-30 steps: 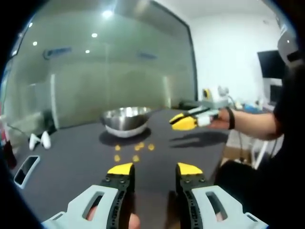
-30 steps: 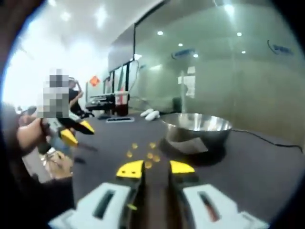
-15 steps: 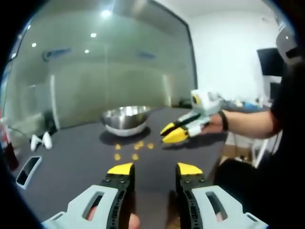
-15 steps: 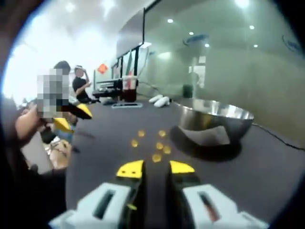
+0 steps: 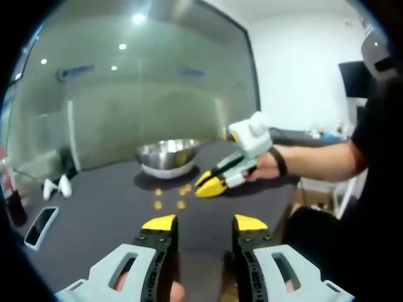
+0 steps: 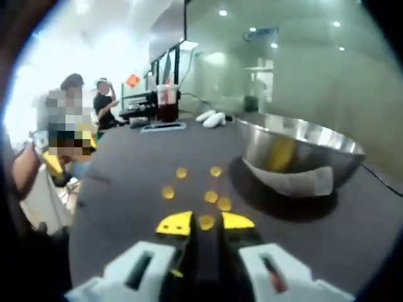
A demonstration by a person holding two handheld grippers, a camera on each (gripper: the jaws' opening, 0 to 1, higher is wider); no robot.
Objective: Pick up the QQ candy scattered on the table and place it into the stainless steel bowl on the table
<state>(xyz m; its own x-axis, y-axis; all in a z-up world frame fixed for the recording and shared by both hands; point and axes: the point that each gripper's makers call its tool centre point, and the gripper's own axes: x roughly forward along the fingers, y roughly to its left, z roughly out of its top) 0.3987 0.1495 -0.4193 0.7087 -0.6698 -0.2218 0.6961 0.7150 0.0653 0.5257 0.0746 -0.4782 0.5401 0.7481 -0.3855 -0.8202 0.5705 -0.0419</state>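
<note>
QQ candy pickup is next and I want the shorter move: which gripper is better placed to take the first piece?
Right, probably. The right gripper has its open tips just short of the nearest QQ candy, close to the stainless steel bowl. The left gripper is open too, but farther back from the candies.

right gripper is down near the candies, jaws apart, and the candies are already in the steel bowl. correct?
Not quite. The candies lie scattered on the dark table, in front of the steel bowl, not inside it; the right gripper view shows this. The rest holds: the right gripper is low over them, jaws apart.
</note>
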